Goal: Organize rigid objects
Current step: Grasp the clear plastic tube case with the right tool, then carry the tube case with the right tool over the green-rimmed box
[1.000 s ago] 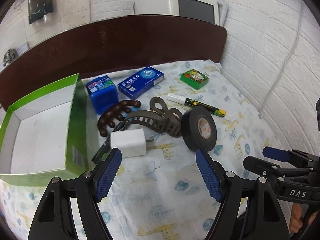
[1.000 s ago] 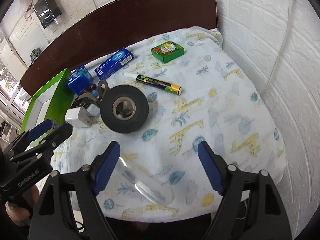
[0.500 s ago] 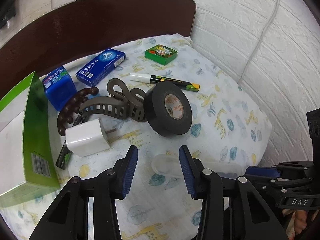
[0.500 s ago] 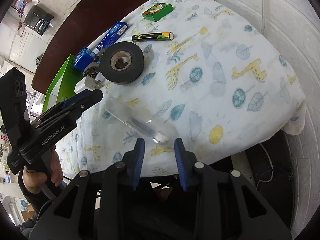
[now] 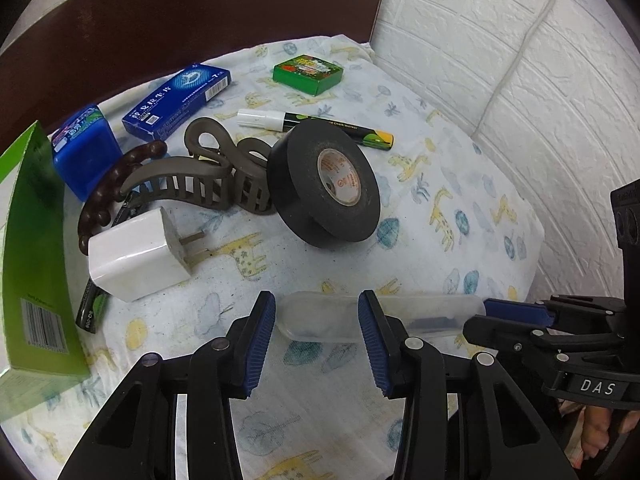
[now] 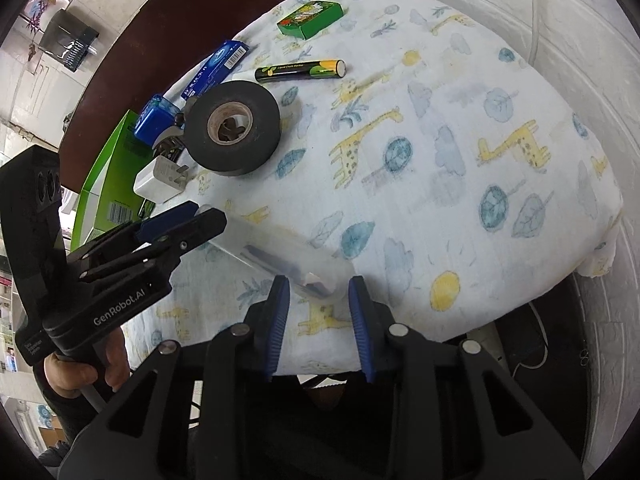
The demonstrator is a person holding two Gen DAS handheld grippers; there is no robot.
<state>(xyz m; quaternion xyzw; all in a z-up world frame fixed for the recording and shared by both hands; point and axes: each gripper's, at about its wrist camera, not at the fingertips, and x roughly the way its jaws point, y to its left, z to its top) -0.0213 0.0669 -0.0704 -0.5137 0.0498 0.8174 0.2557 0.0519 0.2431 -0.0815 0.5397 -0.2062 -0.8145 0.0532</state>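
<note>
A clear plastic tube point(image 5: 432, 312) point(image 6: 280, 252) with something dark inside lies on the giraffe-print cloth near the front edge. My left gripper point(image 5: 316, 300) point(image 6: 208, 214) hovers over its left end with the jaws half narrowed; the tube runs on beneath the right finger. My right gripper point(image 6: 318, 284) point(image 5: 516, 308) is at the other end. Its narrowed jaws straddle the tube's tip, with small gaps on each side. Neither pair of pads presses on the tube. Further back lie a black tape roll point(image 5: 324, 184), a white charger point(image 5: 136, 252) and a grey-brown hair claw point(image 5: 200, 184).
An open green carton point(image 5: 32, 260) stands at the left. A blue tub point(image 5: 80, 156), a blue flat box point(image 5: 176, 100), a small green box point(image 5: 308, 72), a marker point(image 5: 312, 124) and a brown beaded clip point(image 5: 104, 192) lie behind. Brick wall on the right, dark headboard point(image 5: 200, 20) behind.
Both grippers have narrowed their jaws from wide open and come down and forward onto the clear tube, which now lies at their tips. The objects on the cloth have not moved.
</note>
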